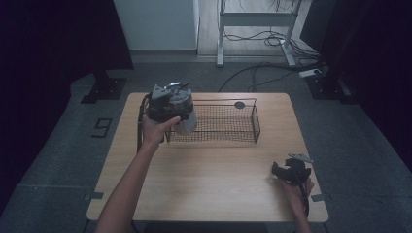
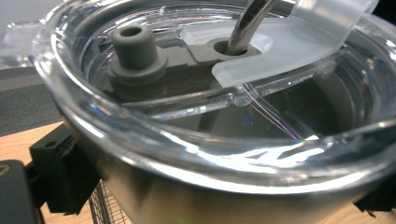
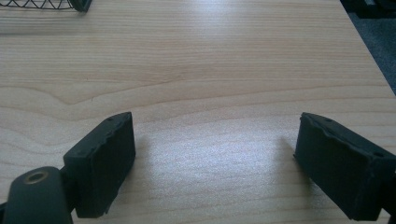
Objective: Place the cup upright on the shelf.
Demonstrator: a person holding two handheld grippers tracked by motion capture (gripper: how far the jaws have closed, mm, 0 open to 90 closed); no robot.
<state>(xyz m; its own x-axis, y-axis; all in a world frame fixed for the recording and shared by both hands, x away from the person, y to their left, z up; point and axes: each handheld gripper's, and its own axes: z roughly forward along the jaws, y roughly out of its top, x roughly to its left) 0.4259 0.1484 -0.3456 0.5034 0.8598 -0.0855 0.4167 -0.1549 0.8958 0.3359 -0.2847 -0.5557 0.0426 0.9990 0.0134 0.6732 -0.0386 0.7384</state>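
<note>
Above the wire basket's [image 1: 228,121] left end, the left gripper [image 1: 167,104] is clamping one steel tumbler [image 1: 184,114].
In the left gripper view, its jaws are pinching the tumbler's sides below the clear lid [image 2: 224,93], one straw [image 2: 250,21] rising through it. In the right gripper view, the right gripper [image 3: 215,154] is hovering wide open near the basket, holding nothing.

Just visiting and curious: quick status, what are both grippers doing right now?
Left gripper shut on tumbler, held at wire basket's left end. Right gripper open, low over bare table. Nothing in the way.
</note>
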